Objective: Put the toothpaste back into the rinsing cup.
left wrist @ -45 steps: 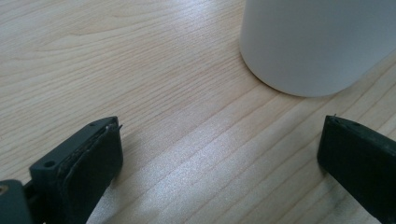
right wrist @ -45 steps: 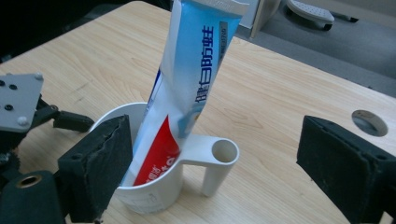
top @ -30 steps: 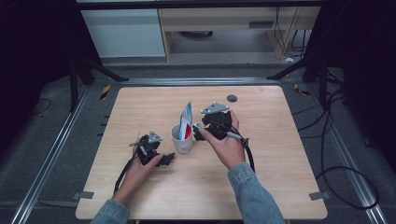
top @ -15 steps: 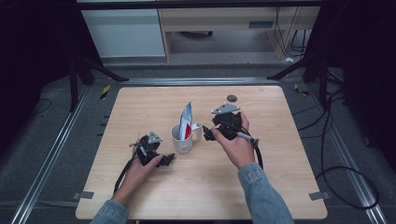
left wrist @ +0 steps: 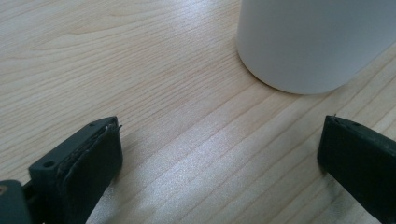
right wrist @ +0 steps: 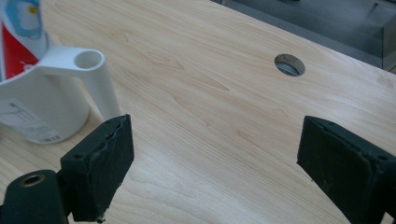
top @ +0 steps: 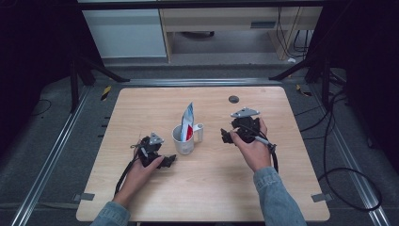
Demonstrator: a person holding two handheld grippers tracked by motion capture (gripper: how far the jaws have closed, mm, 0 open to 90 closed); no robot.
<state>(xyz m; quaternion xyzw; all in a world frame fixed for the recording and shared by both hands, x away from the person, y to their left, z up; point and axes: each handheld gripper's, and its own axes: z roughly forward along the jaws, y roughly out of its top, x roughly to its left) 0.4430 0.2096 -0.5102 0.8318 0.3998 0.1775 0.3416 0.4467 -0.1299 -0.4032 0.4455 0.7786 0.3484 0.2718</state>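
A: High view, item one: white cup (top: 183, 140) near the middle of the table (top: 141, 103), a red, white and blue tube (top: 187, 121) standing in it, tilted. Left gripper (top: 162, 160) low on the wood just beside the cup; right gripper (top: 227, 137) apart from it on the handle side, nothing in it.

B: Left gripper view?

A: Jaws apart, bare wood between them, cup wall (left wrist: 308, 42) just ahead. To steady the cup, I judge they should close around its base, not push it.

B: Right gripper view?

A: Jaws wide apart, empty. Cup handle (right wrist: 88, 70) just beyond the left jaw, tube (right wrist: 21, 32) above. Cable hole (right wrist: 289, 64) farther off. Best to approach the tube from above, clear of the handle.
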